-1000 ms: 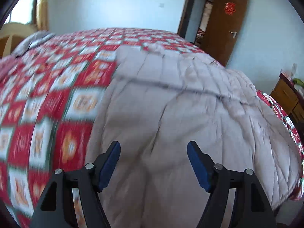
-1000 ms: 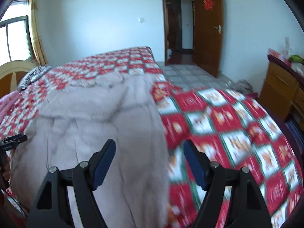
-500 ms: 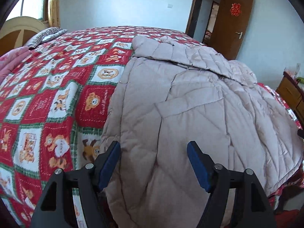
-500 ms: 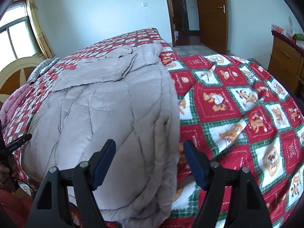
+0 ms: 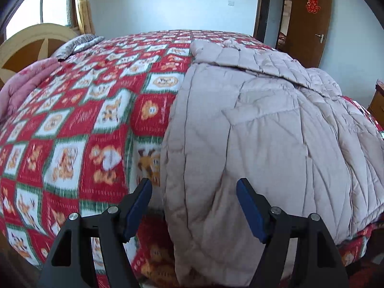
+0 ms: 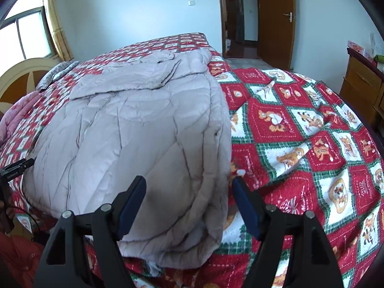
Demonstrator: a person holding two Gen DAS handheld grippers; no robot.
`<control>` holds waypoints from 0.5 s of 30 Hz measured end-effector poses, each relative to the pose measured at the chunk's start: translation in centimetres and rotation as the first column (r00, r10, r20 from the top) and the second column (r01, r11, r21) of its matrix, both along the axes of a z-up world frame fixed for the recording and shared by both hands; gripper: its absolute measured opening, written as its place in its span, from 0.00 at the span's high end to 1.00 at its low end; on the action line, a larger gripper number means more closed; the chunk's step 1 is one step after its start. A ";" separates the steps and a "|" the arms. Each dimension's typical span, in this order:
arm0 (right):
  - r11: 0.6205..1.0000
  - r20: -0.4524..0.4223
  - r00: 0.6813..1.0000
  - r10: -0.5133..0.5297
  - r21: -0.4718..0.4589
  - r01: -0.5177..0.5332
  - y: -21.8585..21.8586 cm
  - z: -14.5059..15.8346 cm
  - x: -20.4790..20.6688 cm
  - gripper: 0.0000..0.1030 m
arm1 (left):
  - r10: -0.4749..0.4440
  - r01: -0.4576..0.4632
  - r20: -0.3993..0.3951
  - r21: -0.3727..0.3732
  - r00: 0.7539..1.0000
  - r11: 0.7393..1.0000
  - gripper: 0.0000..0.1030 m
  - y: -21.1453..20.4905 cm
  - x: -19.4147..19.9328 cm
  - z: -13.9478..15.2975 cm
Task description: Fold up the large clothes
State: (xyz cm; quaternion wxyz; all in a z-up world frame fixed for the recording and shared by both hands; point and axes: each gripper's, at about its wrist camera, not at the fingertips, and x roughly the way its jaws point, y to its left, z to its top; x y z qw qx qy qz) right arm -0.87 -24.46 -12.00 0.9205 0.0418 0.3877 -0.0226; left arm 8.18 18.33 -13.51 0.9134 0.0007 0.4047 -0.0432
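Note:
A large beige quilted coat point(image 5: 264, 129) lies spread lengthwise on a bed with a red, white and green cartoon-print cover point(image 5: 79, 124); its near hem hangs over the bed's front edge. My left gripper point(image 5: 194, 206) is open and empty, just in front of the coat's near left corner. In the right wrist view the coat point(image 6: 144, 129) fills the left half of the bed cover point(image 6: 300, 129). My right gripper point(image 6: 188, 204) is open and empty at the coat's near right corner. The tip of the left gripper point(image 6: 16, 166) shows at the far left.
A rounded wooden headboard point(image 5: 31, 45) with a pink blanket point(image 5: 21, 86) and grey pillow stands at the left. An open brown door point(image 6: 276, 16) is behind the bed. A wooden dresser point(image 6: 360, 84) stands at the right.
Both grippers drew back and lowered toward the bed's near edge; the coat's near hem and corners now sit between the open fingers. Both stayed open.

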 end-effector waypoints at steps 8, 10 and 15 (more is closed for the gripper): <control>0.998 -0.030 0.999 0.034 -0.042 -0.036 1.1 -0.7 -0.5 0.32 | -0.032 0.032 0.002 -0.011 0.999 0.999 0.29 -0.6 -0.7 0.1; 0.999 -0.035 0.999 0.037 -0.036 -0.038 1.1 -0.8 -0.7 0.33 | -0.047 0.047 -0.008 -0.014 0.999 0.999 0.29 -0.9 -0.8 -0.1; 0.999 -0.057 0.998 0.041 0.029 -0.039 0.4 -1.2 -1.0 0.33 | -0.088 0.088 0.002 -0.038 0.996 0.995 0.29 0.2 -1.6 0.3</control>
